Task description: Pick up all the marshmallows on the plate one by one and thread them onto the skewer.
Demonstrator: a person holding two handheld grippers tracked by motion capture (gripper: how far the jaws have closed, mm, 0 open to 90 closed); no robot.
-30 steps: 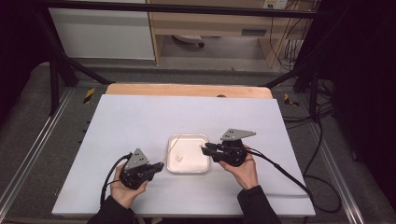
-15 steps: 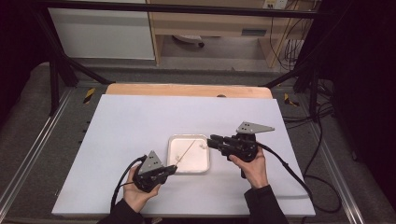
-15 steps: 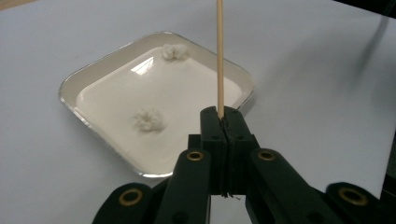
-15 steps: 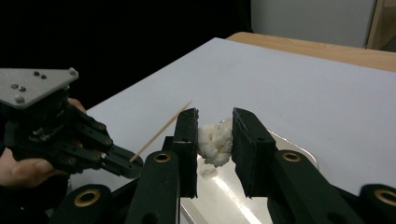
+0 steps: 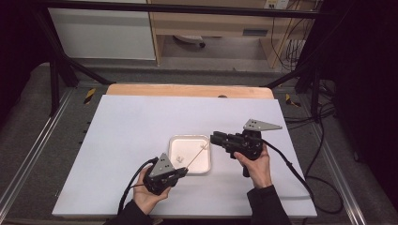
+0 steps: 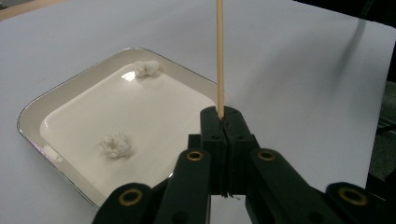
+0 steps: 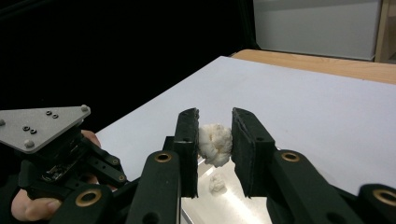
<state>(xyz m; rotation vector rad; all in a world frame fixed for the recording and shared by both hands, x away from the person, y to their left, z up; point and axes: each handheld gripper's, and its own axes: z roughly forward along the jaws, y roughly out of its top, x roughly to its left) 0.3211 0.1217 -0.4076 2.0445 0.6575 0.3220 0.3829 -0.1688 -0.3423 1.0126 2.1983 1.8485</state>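
The left gripper (image 6: 223, 122) pinches a thin wooden skewer (image 6: 219, 56) at frame centre, jaws pressed together. The right gripper (image 7: 215, 144) clamps a white popcorn piece (image 7: 215, 143), jaws part spread.

Skewer (image 6: 220, 56) tip: cut off by the top edge in the left gripper view.
Tray (image 7: 233, 205): near edge hidden behind the jaws in the right gripper view.
Popcorn piece (image 5: 179, 158) on tray: too small to resolve in the high view.
Desk (image 5: 141, 122) near edge: partly hidden by forearms.
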